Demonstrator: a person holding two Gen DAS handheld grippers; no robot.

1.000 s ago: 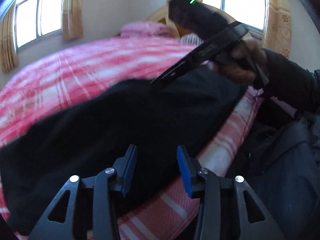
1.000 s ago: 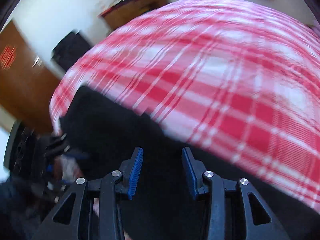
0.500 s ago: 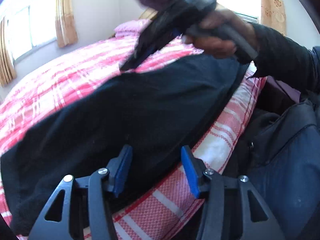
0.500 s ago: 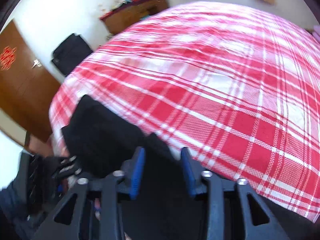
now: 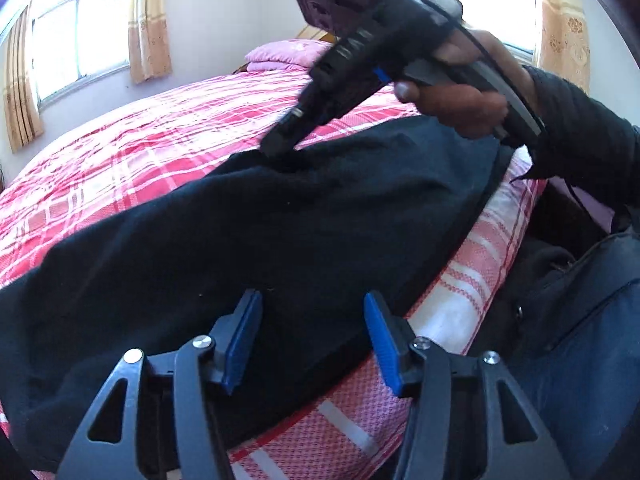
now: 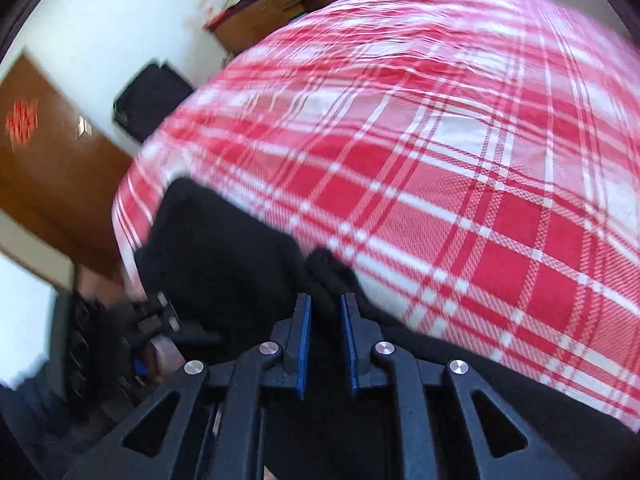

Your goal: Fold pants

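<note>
Black pants [image 5: 280,240] lie lengthwise along the near edge of a bed with a red and white plaid sheet [image 5: 120,160]. My left gripper [image 5: 312,336] is open and empty, hovering just above the pants' near edge. My right gripper [image 6: 325,334] has its jaws closed on a raised fold of the black pants [image 6: 224,264] at their far edge. In the left wrist view the right gripper [image 5: 280,152] shows with its tip pinching the cloth.
A pink pillow [image 5: 280,54] lies at the head of the bed under curtained windows [image 5: 80,40]. A wooden door [image 6: 44,168], a black bag [image 6: 152,96] and a wooden dresser [image 6: 272,12] stand beyond the bed's foot. The person's dark clothing [image 5: 580,340] is at the right.
My right gripper came down onto the pants' far edge and closed on a fold of cloth. My left gripper stayed open over the near edge.
</note>
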